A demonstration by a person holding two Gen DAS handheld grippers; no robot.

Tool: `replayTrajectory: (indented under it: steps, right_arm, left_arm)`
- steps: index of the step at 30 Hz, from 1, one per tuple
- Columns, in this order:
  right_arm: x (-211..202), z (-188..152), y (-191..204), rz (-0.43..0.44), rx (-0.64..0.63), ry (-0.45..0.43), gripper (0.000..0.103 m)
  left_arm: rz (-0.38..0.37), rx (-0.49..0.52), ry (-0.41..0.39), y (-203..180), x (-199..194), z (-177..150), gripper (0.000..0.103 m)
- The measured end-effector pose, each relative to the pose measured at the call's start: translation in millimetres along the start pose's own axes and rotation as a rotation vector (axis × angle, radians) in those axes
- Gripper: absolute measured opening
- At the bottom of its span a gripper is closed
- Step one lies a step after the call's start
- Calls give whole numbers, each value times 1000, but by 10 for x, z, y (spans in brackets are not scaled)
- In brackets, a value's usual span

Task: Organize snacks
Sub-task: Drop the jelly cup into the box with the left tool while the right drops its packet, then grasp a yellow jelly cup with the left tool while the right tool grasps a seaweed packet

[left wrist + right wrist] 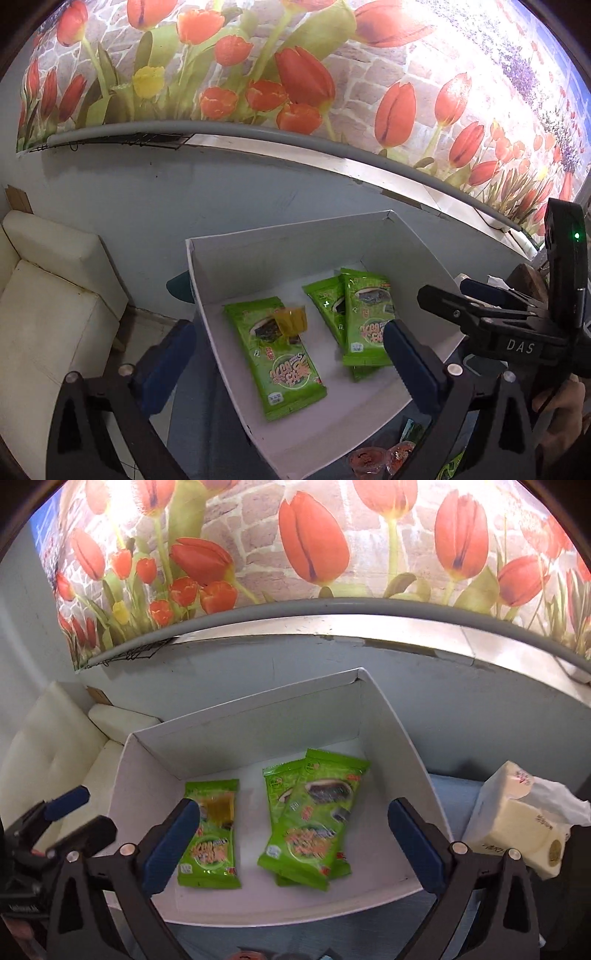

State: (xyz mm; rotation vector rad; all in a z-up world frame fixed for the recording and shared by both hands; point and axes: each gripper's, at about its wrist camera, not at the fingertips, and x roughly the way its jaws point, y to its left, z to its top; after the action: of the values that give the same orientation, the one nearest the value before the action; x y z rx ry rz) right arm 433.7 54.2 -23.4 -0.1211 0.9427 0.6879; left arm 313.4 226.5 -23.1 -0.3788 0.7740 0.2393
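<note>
Holding green snack packs (314,819) and yellow jelly (221,806): white box (258,716); both claws spread, empty.

My left gripper (288,358) is a black plastic frame with triangular cut-outs in its arms, round silver screws at the joints and dark blue ribbed pads (413,363) on the fingers. My right gripper (295,845) is built the same, black with silver screw heads and blue pads (415,845); seen from the left wrist camera, its body carries the white letters "DAS" and a small green light on an upright black housing. Bare skin of my right hand (565,413) shows behind it.
</note>
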Motion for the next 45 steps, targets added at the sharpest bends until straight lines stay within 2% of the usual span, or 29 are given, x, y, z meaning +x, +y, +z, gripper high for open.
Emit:
replayTrajectory:
  steps: [4,7,11,14,17,21,24,29,36,42,45]
  right_arm:
    - [-237,-117,-50,-15,-12,-38,103]
    - [-540,-315,-100,3,-32,-85,103]
    - [-971,-711,-78,36,-216,-113,103]
    - [-1193,-1161,-98,88,-383,-59,103]
    - [-1325,-1661,-132,103,-520,14,103]
    - [-1333,-2270,-210,120,-616,118,103]
    - [-1258,-2507,-263,83,-653,148,103]
    - [-1156,-2603,-397,81,-599,153,103]
    - [-979,-2577,-501,118,-582,154,102]
    - [-627,-2528,-595,156,-583,227,82]
    - [-517,-2499,-599,170,-588,239,82]
  left_arm:
    - [35,57,-19,-65,-175,-91,103]
    - [15,87,-34,-128,-380,-213,103]
    - [-56,187,-54,-253,-746,-516,103]
    - [-107,281,-49,-347,-958,-836,103]
    - [-151,382,-15,-469,-1004,-1196,103]
    - [-178,498,49,-650,-924,-1741,103]
    - [-142,565,87,-823,-750,-2104,103]
    - [-105,619,136,-1023,-468,-2397,103]
    - [-116,583,182,-1092,-188,-2377,102]
    - [-101,598,220,-992,-70,-2404,86]
    - [-115,606,227,-987,-37,-2400,78]
